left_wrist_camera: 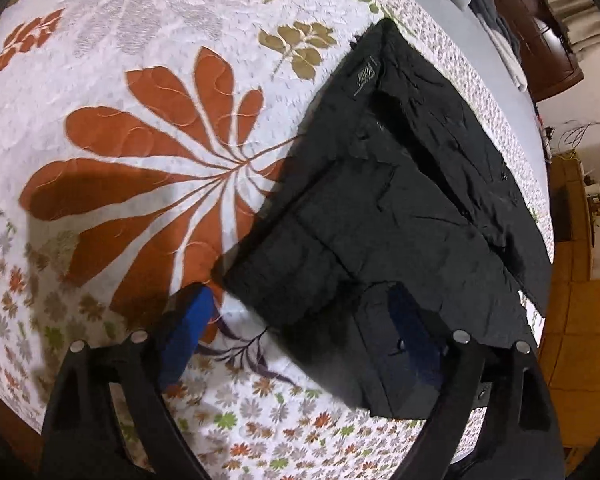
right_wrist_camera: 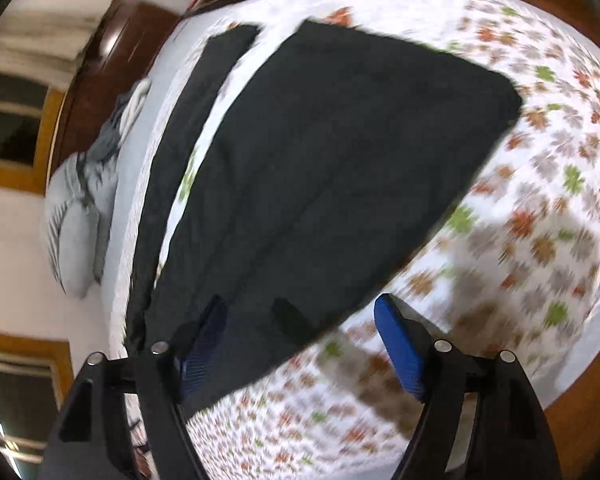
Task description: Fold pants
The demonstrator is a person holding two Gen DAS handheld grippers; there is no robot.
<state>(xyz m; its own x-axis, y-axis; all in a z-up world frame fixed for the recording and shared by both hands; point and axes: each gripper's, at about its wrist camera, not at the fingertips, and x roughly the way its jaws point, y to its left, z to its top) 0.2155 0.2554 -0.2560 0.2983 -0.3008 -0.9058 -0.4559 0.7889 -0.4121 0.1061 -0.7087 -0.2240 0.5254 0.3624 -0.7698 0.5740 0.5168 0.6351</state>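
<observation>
Blue-padded left gripper [left_wrist_camera: 296, 332] and right gripper [right_wrist_camera: 300, 336], jaws spread, hover over opposite ends of wrinkled black fabric pants [left_wrist_camera: 400, 200], lying flat on floral quilted bedspread [left_wrist_camera: 140, 80]; neither pinches cloth.

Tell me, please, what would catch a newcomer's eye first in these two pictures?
The black pants stand out first, spread dark across the pale flowered bedspread and filling the middle of both views. Next comes the big rust-orange leaf print beside the pants in the left view. Last, the left gripper and right gripper stand low in their views with jaws wide apart, holding nothing.
</observation>
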